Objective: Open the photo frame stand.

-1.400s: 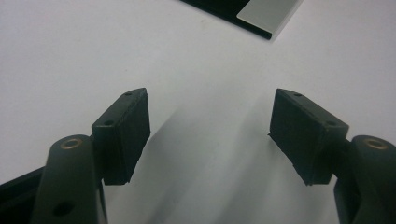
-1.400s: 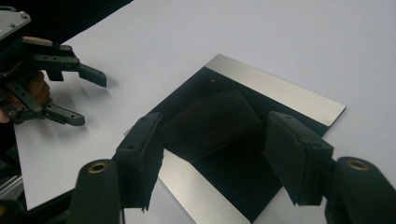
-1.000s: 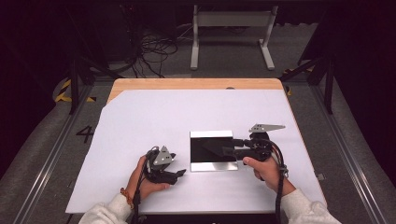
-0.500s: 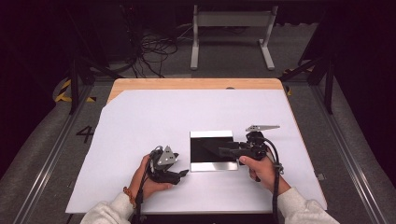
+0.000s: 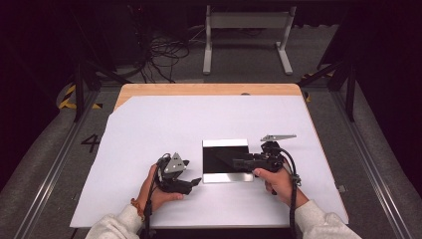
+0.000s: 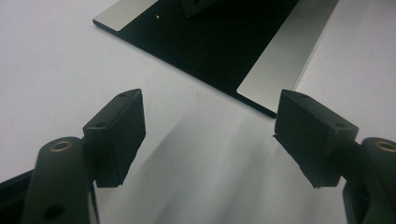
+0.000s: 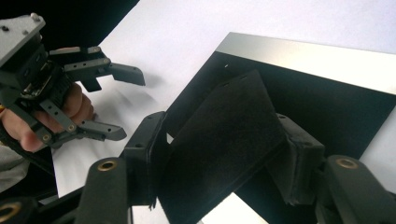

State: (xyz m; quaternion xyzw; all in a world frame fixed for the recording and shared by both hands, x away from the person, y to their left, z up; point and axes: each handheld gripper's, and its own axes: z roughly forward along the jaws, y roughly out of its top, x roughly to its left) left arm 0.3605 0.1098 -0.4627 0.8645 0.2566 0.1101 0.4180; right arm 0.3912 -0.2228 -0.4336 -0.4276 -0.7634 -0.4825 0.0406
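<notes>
A white sheet (image 5: 209, 119) covers a wooden table (image 5: 199, 89) in a dim room. Beyond it, on grey floor (image 5: 239, 55), lie tangled cables (image 5: 161, 52) and what looks like a pale metal stand (image 5: 247, 22).

I see table (image 5: 149, 90), wood edge at far side, white sheet (image 5: 199, 119) covering top; black panel (image 5: 221, 158) with silver strips flat on sheet.

The left gripper (image 6: 208, 140) holds its 2 black jaws wide apart over the white desk (image 6: 56, 60), gripping nothing. Just beyond them lies a flat black panel (image 6: 219, 42) with silver edge strips, its near corner close to one jaw.
</notes>
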